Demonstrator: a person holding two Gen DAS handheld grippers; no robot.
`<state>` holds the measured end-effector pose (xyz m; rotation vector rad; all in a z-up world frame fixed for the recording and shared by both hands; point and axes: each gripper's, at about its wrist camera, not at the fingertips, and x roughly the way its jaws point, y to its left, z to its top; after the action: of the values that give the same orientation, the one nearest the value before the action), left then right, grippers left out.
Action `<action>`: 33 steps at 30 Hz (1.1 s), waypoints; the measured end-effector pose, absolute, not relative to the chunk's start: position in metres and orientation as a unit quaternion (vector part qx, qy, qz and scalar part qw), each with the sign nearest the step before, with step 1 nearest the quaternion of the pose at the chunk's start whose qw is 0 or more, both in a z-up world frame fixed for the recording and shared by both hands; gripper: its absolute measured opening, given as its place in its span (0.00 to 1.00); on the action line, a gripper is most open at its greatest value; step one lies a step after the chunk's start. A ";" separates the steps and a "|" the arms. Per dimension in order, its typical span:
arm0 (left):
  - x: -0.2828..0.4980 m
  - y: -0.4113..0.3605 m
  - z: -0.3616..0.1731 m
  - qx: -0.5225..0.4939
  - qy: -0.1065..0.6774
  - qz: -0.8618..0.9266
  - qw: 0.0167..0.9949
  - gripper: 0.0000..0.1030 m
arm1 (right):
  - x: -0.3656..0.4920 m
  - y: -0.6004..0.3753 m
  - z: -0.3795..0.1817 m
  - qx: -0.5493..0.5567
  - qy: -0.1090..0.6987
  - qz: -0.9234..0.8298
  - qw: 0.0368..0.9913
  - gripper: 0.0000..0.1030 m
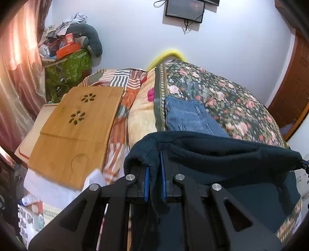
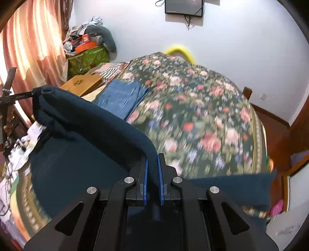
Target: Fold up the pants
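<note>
While the left gripper (image 1: 155, 170) and right gripper (image 2: 152, 170) each clench an end of the dark pants (image 2: 87, 123) lifted over the floral bedspread (image 2: 202, 108), folded jeans (image 1: 189, 117) lie beyond, near a wooden tray (image 1: 77, 131), curtains (image 2: 32, 48) and a wall screen (image 1: 184, 9).

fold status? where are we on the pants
Done: folded jeans already lie on the bedspread. In hand: left gripper and right gripper each clamp the edge of the dark pants, lifted between them. Left: lay it down and finish the fold.
</note>
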<state>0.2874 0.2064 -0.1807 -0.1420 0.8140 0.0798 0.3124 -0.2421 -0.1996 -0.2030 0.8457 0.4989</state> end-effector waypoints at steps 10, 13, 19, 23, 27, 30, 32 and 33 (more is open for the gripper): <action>0.198 0.199 -0.224 -0.037 0.422 0.020 0.905 0.13 | 0.239 -0.248 -0.260 -0.060 0.470 0.229 0.850 0.08; 0.184 0.196 -0.243 -0.030 0.448 0.034 0.893 0.13 | 0.229 -0.249 -0.277 -0.053 0.483 0.220 0.846 0.08; 0.172 0.199 -0.238 -0.068 0.456 0.038 0.887 0.13 | 0.218 -0.257 -0.269 -0.036 0.491 0.220 0.842 0.13; 0.176 0.203 -0.212 -0.098 0.446 0.056 0.888 0.19 | 0.216 -0.276 -0.252 -0.020 0.486 0.215 0.847 0.15; 0.191 0.194 -0.187 -0.098 0.419 0.078 0.900 0.49 | 0.232 -0.313 -0.233 -0.001 0.462 0.172 0.870 0.34; 0.211 0.170 -0.174 -0.069 0.404 0.077 0.909 0.57 | 0.251 -0.344 -0.224 0.018 0.452 0.131 0.882 0.38; 0.225 0.157 -0.171 -0.061 0.405 0.065 0.910 0.60 | 0.270 -0.368 -0.222 0.031 0.451 0.099 0.886 0.38; 0.234 0.148 -0.171 -0.057 0.407 0.056 0.910 0.63 | 0.283 -0.382 -0.224 0.038 0.453 0.078 0.887 0.38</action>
<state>0.2342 0.1479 -0.1711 -0.1179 0.8400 0.1150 0.2829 -0.3820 -0.2236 0.0797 0.9411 0.1617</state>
